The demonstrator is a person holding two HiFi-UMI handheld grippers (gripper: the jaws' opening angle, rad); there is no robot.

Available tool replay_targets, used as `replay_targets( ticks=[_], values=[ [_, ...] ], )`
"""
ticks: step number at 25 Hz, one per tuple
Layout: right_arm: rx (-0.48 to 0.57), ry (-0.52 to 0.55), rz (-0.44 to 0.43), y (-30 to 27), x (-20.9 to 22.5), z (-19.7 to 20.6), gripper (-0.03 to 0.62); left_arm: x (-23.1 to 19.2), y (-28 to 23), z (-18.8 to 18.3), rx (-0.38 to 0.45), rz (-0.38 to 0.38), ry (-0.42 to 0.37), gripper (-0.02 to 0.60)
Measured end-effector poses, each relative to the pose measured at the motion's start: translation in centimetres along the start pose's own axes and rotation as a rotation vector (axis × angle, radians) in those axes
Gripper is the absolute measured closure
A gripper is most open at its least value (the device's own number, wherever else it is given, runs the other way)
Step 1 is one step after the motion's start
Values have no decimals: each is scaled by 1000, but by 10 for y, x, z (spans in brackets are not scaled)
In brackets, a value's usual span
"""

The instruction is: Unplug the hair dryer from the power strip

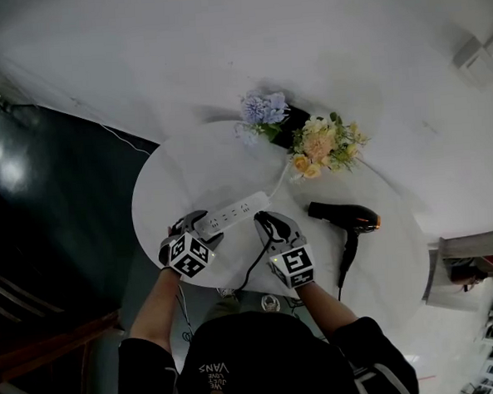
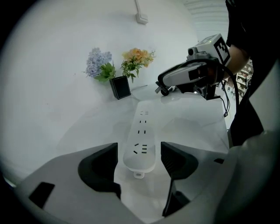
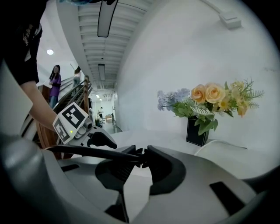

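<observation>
A white power strip (image 1: 235,210) lies on the round white table (image 1: 171,184). In the left gripper view its near end (image 2: 141,144) sits between the jaws of my left gripper (image 2: 139,159), with a gap on each side and every visible socket empty. My left gripper (image 1: 200,226) is open. My right gripper (image 1: 265,222) is shut on the black plug (image 3: 139,157), held just off the strip's far end, and the black cord (image 1: 252,268) trails toward me. That gripper also shows in the left gripper view (image 2: 162,88). The black hair dryer (image 1: 348,217) lies to the right.
A black vase (image 1: 291,129) with blue and yellow flowers stands at the table's far side, against the white wall. The strip's white cable (image 1: 280,181) runs toward it. Dark floor lies left of the table. People stand far off on a stairway (image 3: 54,78).
</observation>
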State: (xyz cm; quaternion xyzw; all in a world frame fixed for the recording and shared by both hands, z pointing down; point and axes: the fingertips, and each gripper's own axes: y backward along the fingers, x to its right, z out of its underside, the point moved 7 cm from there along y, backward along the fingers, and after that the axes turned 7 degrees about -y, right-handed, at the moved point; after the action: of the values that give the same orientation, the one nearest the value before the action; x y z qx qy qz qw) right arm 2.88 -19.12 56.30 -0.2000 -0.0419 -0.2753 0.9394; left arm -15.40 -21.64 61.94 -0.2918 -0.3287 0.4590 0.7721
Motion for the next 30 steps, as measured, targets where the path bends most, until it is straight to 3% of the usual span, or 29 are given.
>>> replay_targets(
  ticks=[14,23,30],
  values=[
    [16,22,-61,59,1,-3,491,50,80,-29,139,-368,168,278],
    [37,41,-103,101,0,0,491,106,118,-50,215,-554,244,498],
    [66,54,-125,134,1,4,491,146,138,-60,238,-625,288,549]
  ],
)
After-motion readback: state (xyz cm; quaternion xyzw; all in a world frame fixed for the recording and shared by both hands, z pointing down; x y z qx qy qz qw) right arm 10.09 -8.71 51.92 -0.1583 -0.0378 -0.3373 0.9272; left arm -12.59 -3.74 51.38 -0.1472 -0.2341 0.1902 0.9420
